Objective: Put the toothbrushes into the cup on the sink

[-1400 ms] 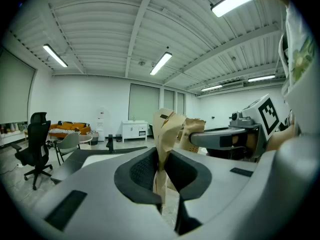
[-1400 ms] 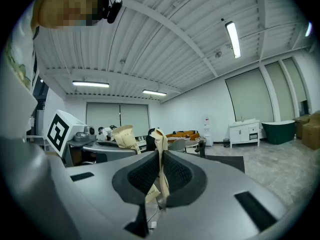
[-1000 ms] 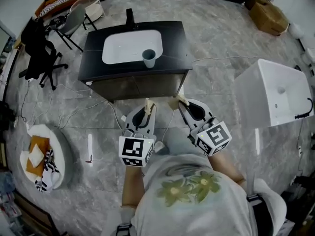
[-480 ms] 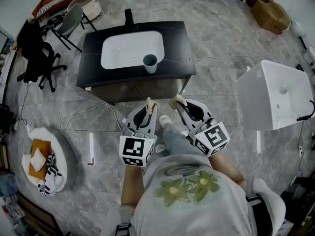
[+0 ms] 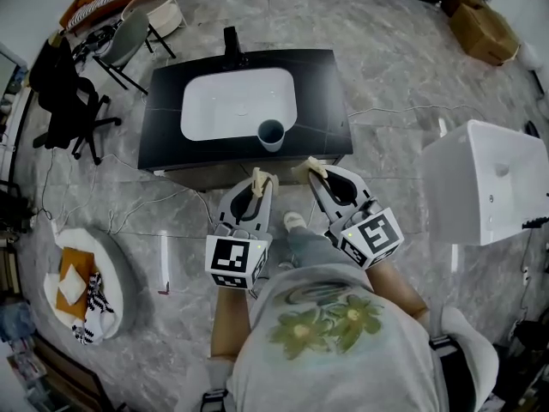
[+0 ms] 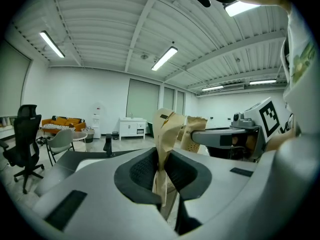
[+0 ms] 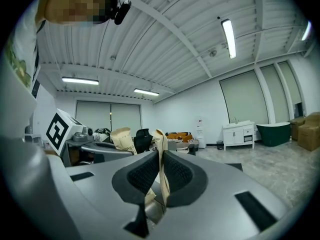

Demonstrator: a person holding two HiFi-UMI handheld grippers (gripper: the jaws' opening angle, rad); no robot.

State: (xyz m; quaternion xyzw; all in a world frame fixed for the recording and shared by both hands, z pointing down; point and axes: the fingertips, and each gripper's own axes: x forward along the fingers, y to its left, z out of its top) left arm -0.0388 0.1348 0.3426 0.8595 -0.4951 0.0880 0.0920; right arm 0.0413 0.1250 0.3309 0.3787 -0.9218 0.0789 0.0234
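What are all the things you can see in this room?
counter: 1, black, ahead on the floor
basin: 1, white, set in the counter
cup: 1, blue-grey, on the counter by the basin's near right corner
tap: 1, black, behind the basin
office chair: 1, black, left of the counter
cardboard box: 1, brown, far right
tray: 1, white, near left, orange cloth in it
packet: 2, tan paper, held up near the counter's front
left hand-held gripper: 1, grey, shut on one packet
right hand-held gripper: 1, grey, shut on the other packet
shirt: 1, grey with green flowers, bottom
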